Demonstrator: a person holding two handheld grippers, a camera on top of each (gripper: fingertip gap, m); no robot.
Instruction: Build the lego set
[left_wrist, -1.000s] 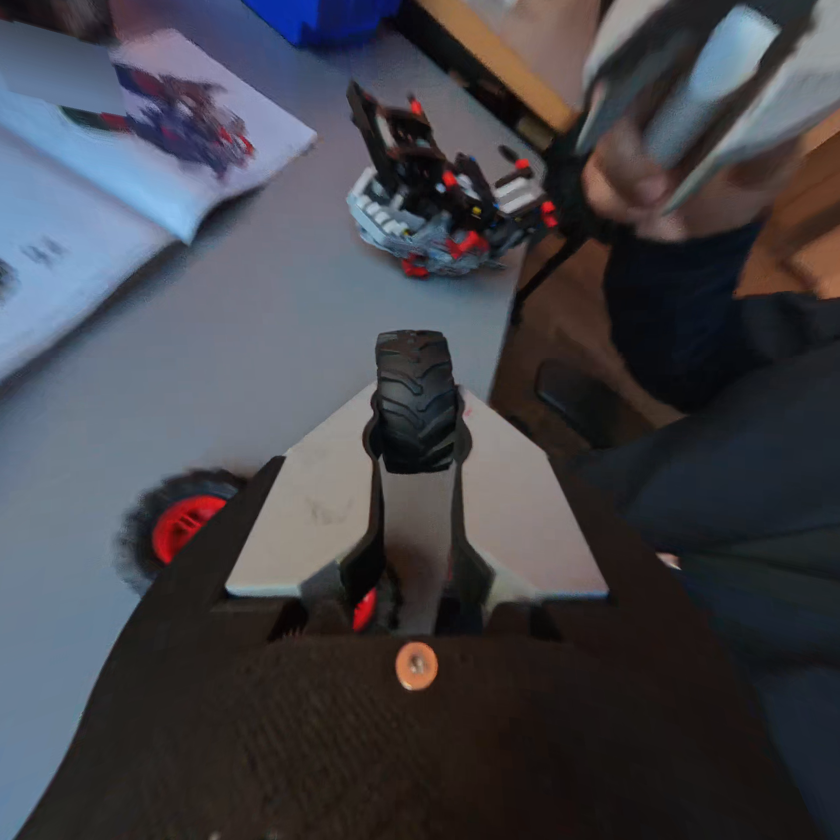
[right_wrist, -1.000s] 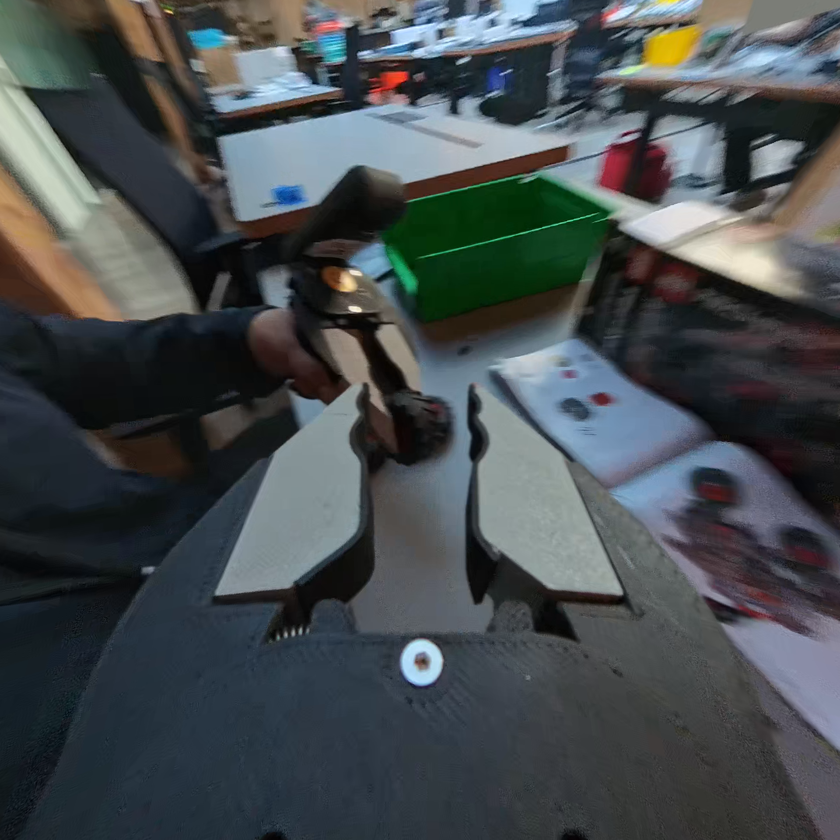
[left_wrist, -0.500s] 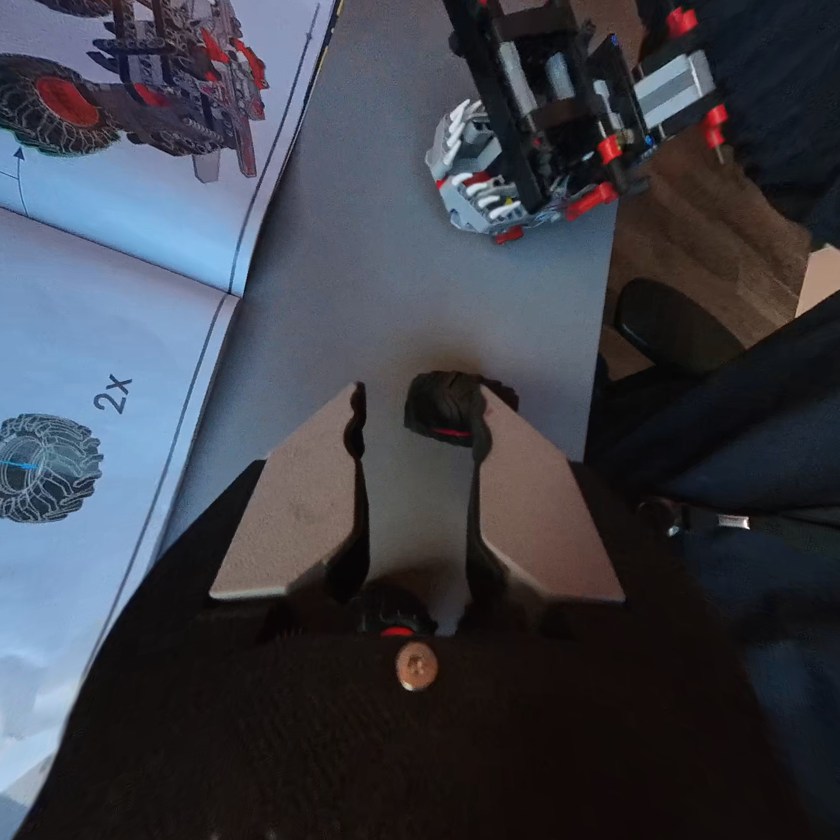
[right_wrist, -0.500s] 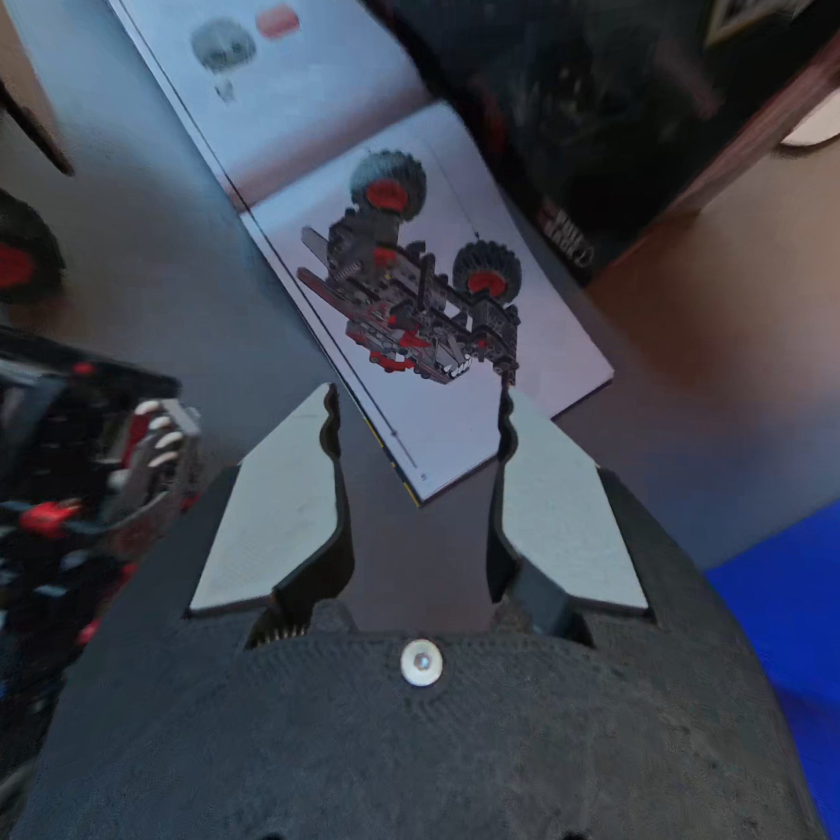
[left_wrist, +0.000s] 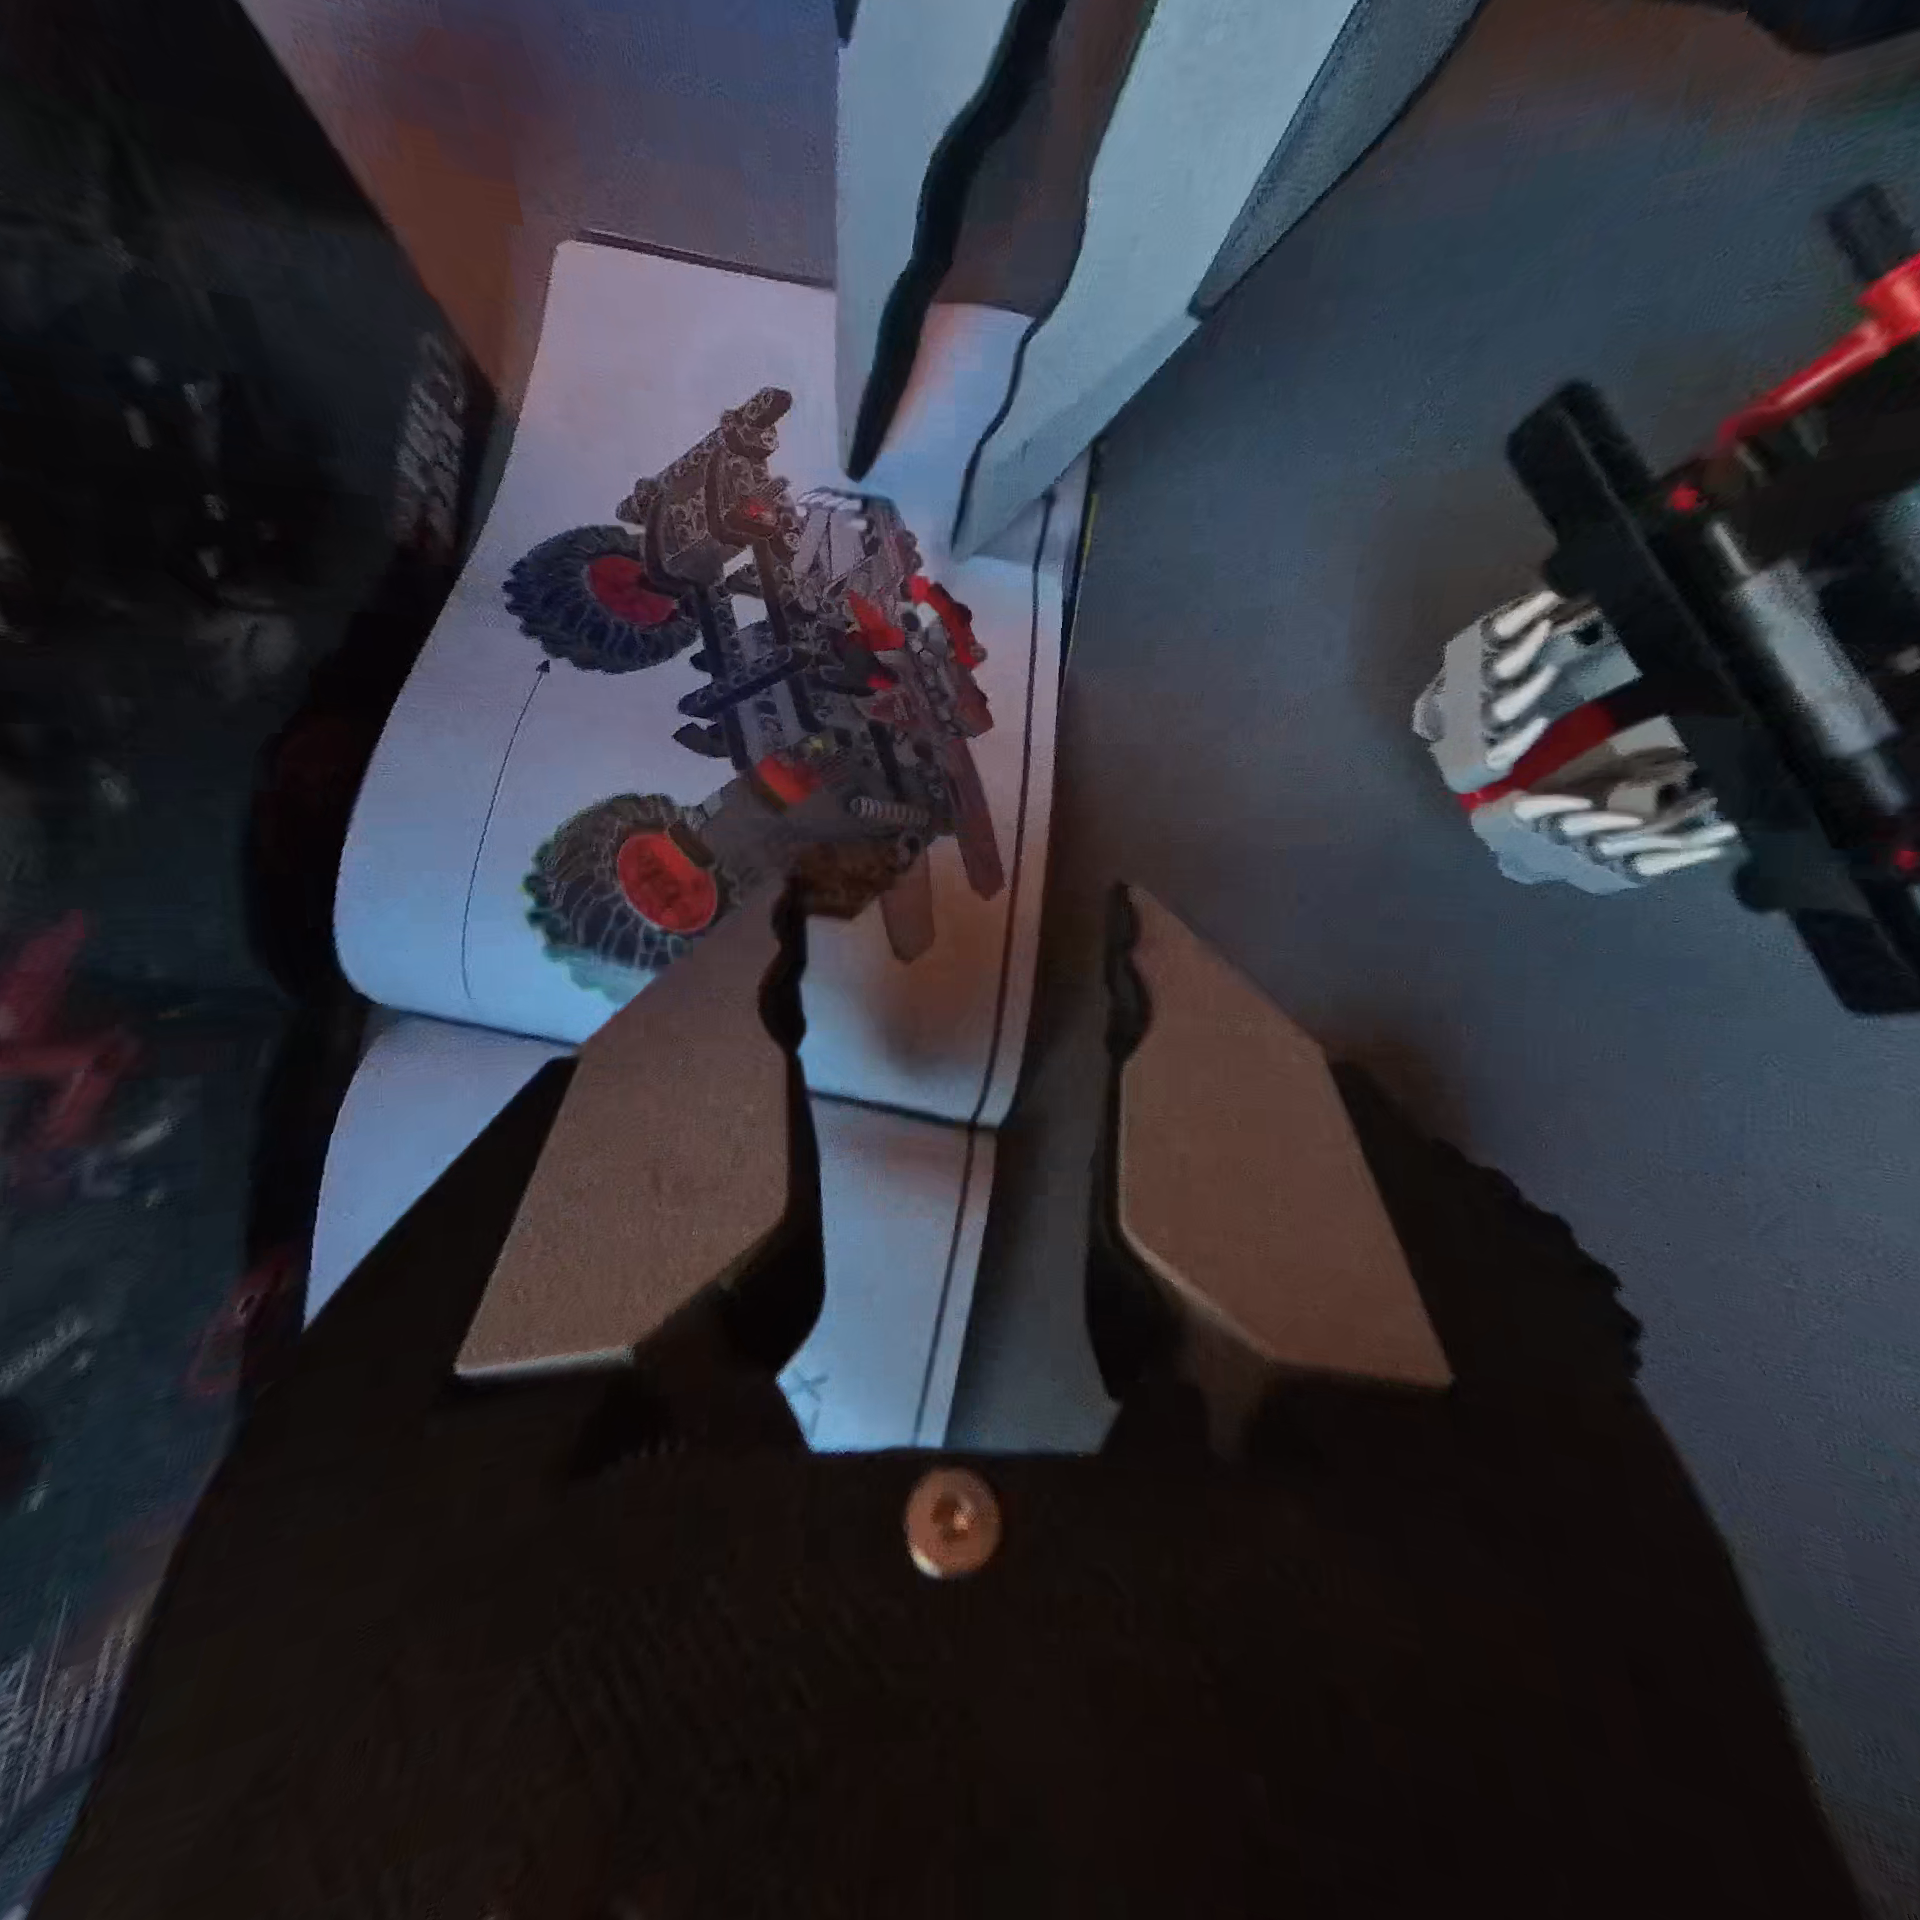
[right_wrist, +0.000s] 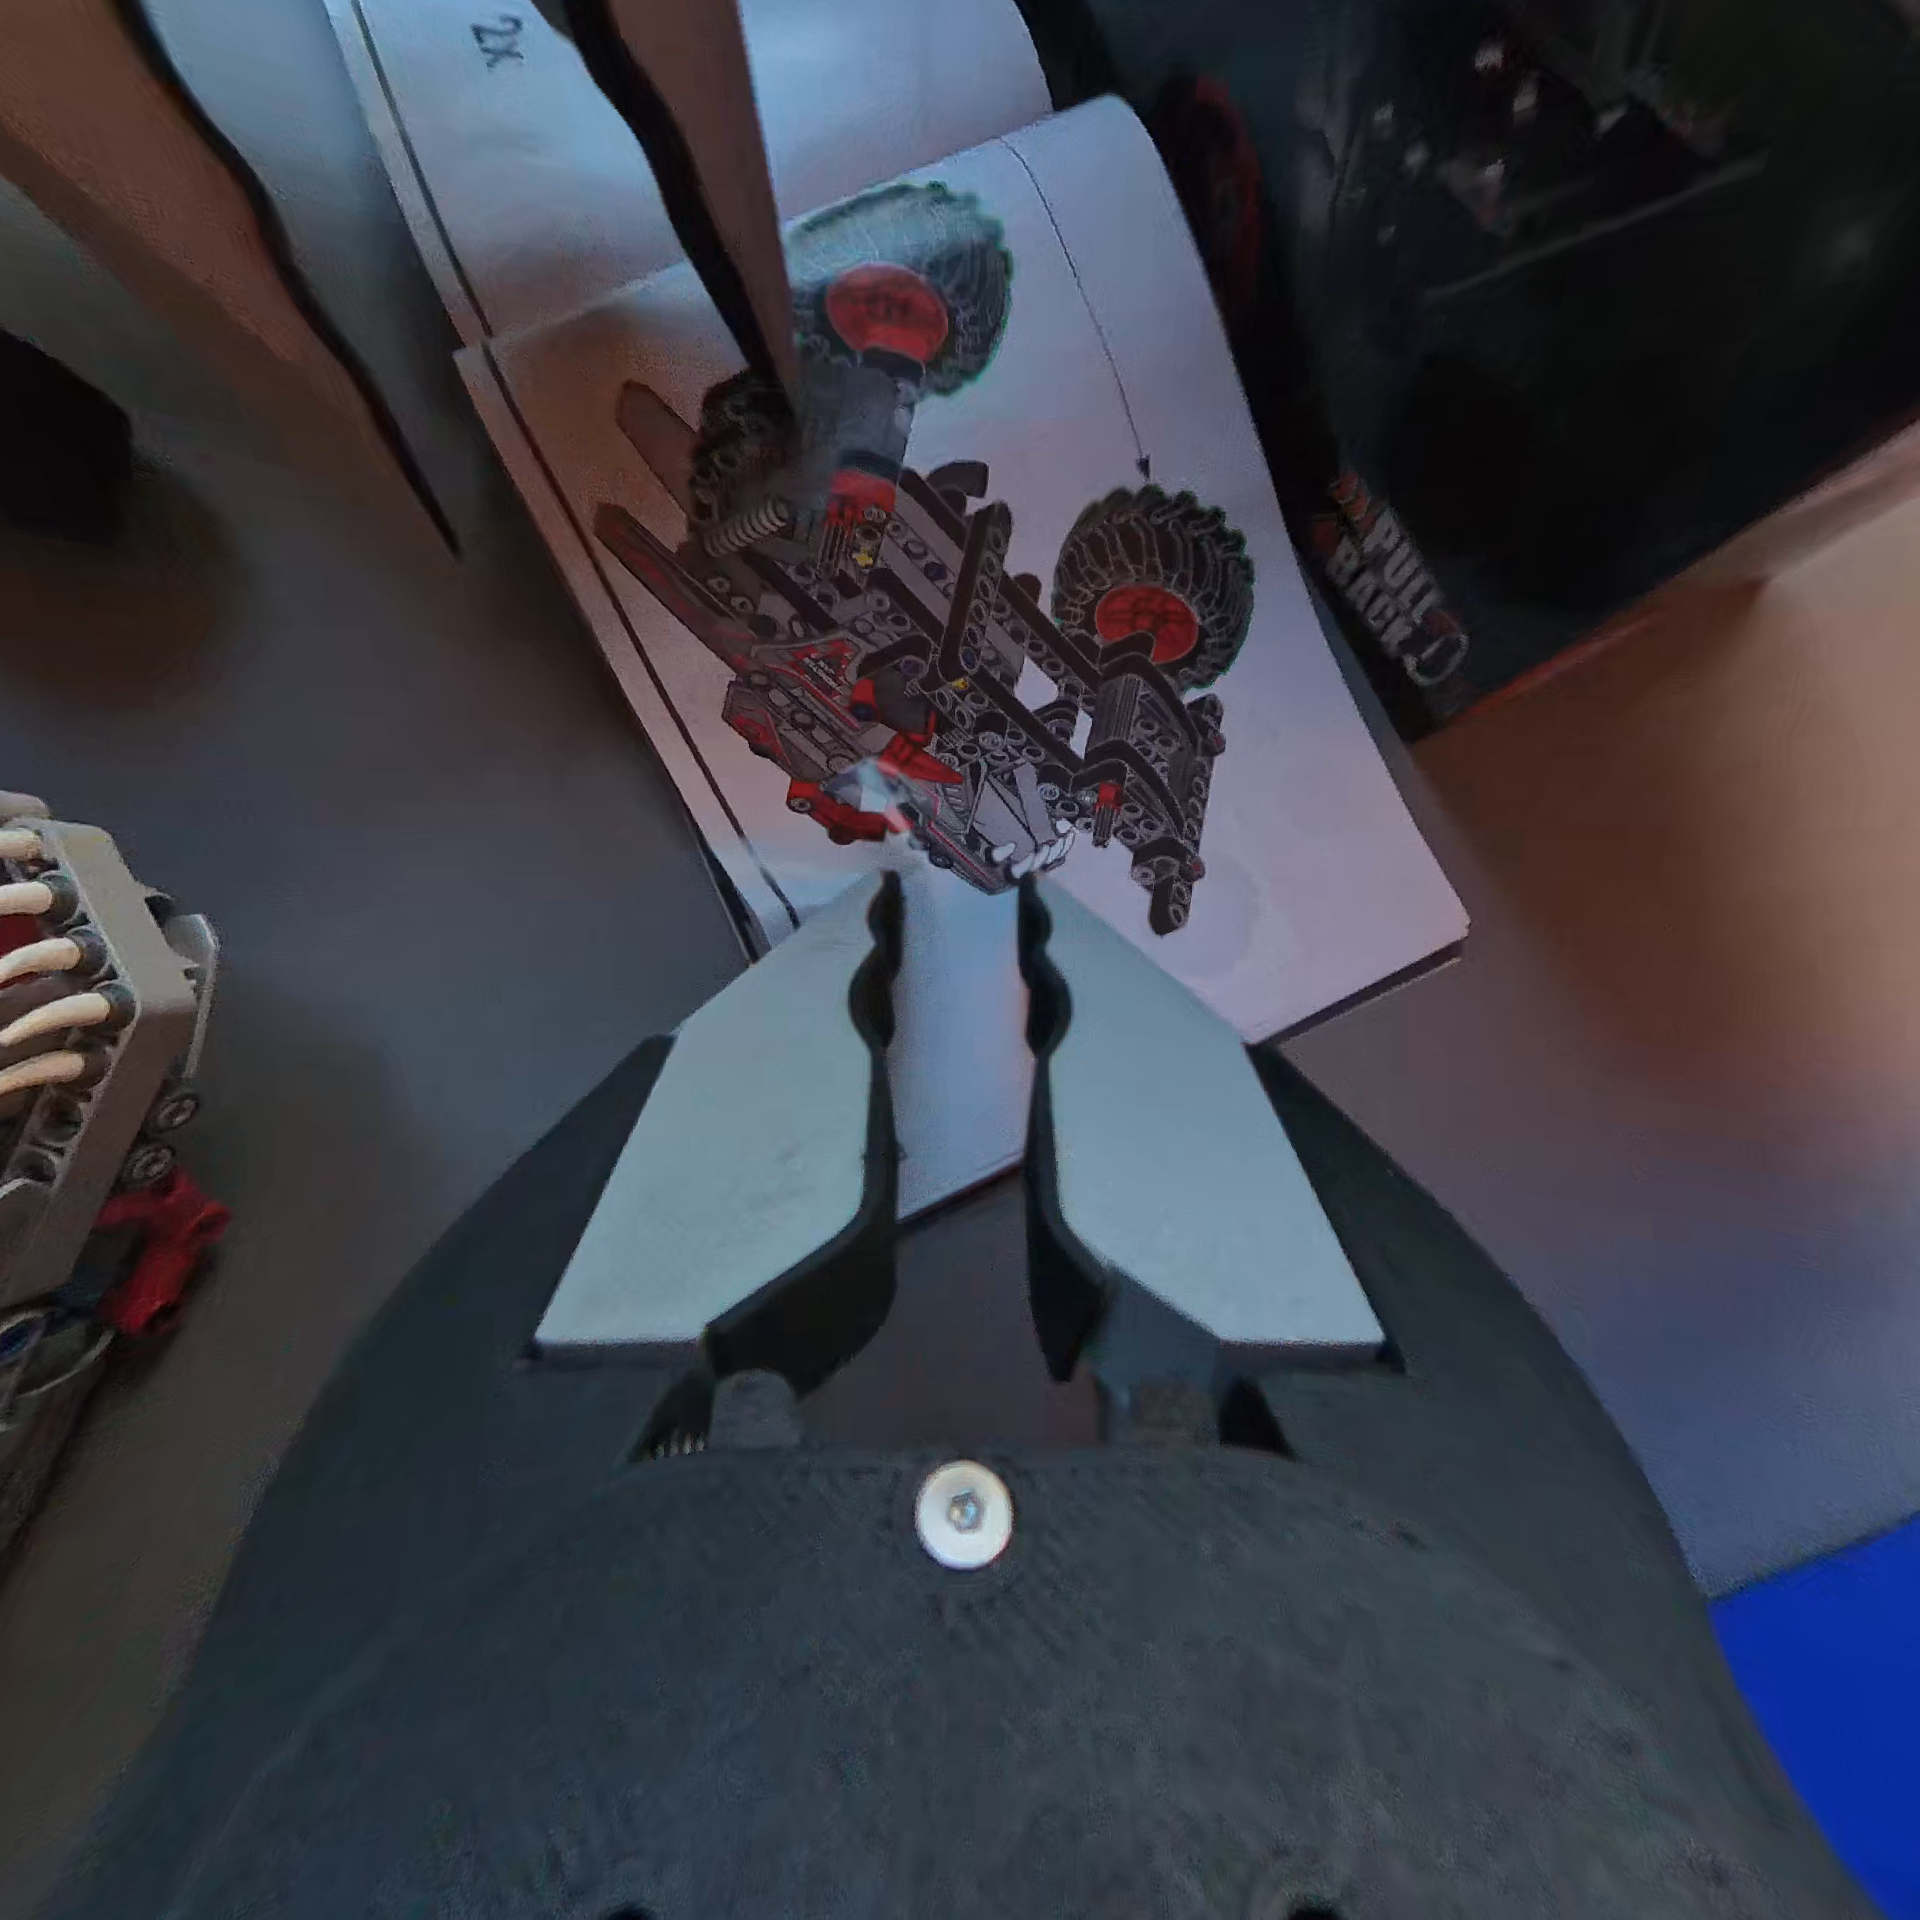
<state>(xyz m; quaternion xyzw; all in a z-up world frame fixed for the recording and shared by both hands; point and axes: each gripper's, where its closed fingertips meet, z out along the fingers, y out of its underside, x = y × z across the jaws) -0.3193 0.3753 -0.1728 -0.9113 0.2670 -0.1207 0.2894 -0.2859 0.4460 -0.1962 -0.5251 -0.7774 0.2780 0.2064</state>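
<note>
Both the left gripper and right gripper are held over the open white instruction booklet, jaws released and empty. The part-built grey, black and red lego model lies beside it on the grey bench; the pictured wheel step should be matched before any grasp.

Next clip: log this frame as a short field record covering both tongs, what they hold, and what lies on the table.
left tongs: open, empty, over the open white instruction booklet
right tongs: open, empty, over the same booklet's near edge
model: partly built grey, black and red lego vehicle on the grey table, beside the booklet
other: dark printed box behind the booklet
</note>
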